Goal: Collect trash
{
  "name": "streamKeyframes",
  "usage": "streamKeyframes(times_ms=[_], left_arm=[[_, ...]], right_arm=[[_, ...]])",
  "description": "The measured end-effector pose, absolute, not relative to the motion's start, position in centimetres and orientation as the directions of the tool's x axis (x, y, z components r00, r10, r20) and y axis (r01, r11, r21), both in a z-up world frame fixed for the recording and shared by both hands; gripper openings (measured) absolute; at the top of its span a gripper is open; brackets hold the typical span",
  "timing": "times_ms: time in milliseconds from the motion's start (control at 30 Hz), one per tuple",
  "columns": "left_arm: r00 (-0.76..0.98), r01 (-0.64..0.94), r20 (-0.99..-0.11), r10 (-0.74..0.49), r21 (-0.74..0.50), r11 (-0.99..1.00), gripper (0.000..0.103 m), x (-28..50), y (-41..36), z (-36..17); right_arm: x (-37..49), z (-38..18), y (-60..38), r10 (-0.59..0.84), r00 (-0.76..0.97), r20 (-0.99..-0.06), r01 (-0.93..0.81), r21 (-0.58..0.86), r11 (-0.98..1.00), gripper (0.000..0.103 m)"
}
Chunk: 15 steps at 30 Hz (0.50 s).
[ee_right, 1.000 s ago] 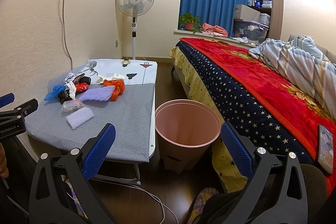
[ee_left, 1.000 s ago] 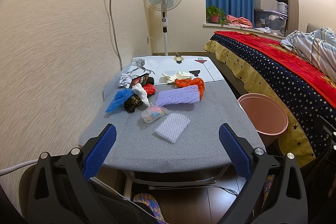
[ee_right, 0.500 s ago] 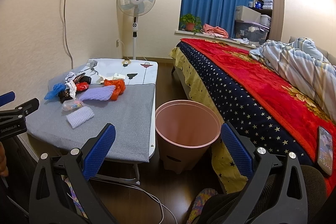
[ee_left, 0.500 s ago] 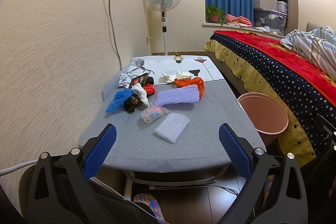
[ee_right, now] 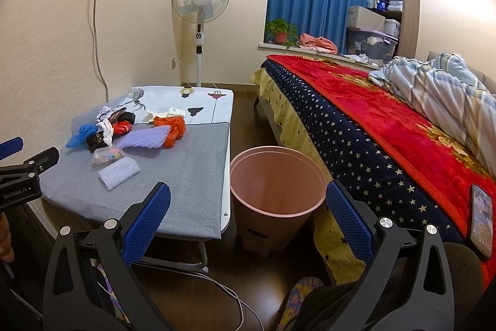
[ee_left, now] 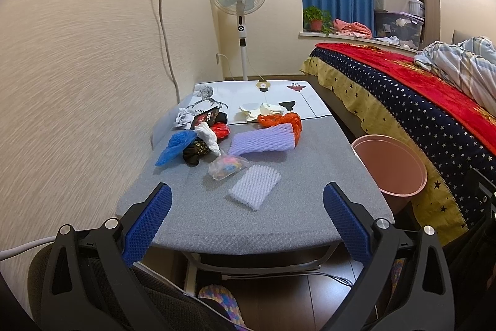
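On the grey table [ee_left: 192, 216], white foam net [ee_left: 254, 186] ahead between spread left fingers [ee_left: 145, 222], right fingers [ee_right: 145, 221] spread, empty

Left gripper [ee_left: 246, 200]: black frame, blue ribbed pads, jaws spread wide, nothing between them, held level and pointing forward. Right gripper [ee_right: 248, 202]: same build, black frame with blue ribbed pads [ee_right: 145, 222], jaws likewise spread wide and empty, held level. In the right wrist view the left gripper [ee_right: 21, 166] shows at the far left edge, off to the side of the right one, the two well apart.
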State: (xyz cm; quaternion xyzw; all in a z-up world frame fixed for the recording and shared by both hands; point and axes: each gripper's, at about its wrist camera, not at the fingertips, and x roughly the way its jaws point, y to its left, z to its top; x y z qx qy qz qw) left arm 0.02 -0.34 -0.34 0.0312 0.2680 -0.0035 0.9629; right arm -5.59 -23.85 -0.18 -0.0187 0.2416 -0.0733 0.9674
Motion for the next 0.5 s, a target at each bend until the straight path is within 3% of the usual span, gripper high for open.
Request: streamKeyframes(times_ms=[500], left_arm=[[0.850,0.022,-0.527,0.016,0.065,0.998,0.095,0.13,-0.32,-0.78]], right_arm=[[-5.40,-0.35,-23.73,-0.148,0.872,-0.467,0.129,-0.072,0.989,0.098]])
